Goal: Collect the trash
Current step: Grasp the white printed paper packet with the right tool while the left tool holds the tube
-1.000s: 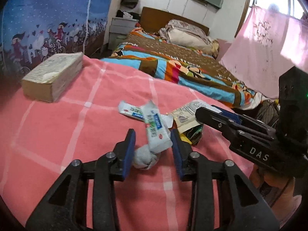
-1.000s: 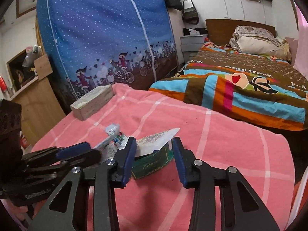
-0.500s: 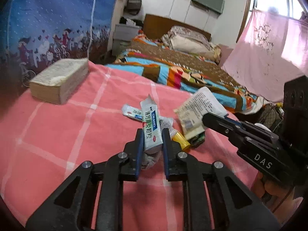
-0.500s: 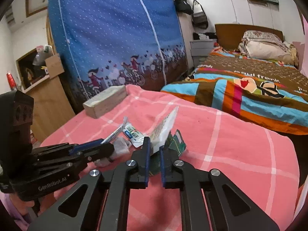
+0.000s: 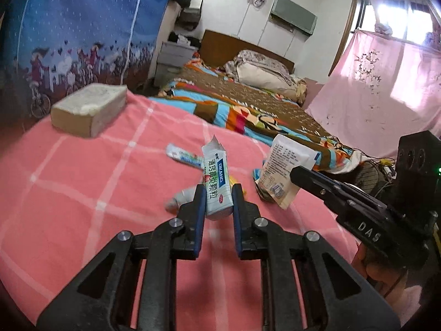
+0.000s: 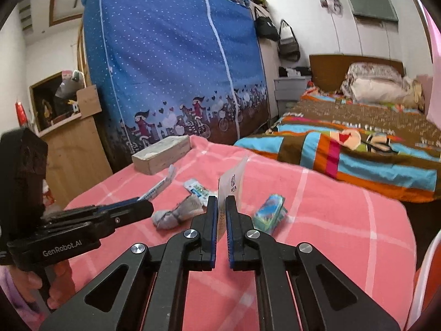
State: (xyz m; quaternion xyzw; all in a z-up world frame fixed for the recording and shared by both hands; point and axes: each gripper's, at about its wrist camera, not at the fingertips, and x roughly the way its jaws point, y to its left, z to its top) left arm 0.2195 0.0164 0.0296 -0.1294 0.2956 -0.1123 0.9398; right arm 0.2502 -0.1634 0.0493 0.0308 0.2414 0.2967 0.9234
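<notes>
Two beds: pink checked blanket fills the foreground of both views; striped quilt lies beyond it, toward 1 o'clock.
Wardrobe cover: blue dotted fabric at 11 o'clock in the right wrist view.
Box: tan tissue box on the blanket at 10 o'clock in the left wrist view, well apart from the trash.
Left gripper: closed on the white sachet, which stands upright between its pads, raised off the blanket.
Right gripper: clamped on the flat white packet, held edge-on and upright.
Loose trash: grey crumpled wad, small blue-green wrapper, printed strip, all lying on the blanket near the two grippers.
</notes>
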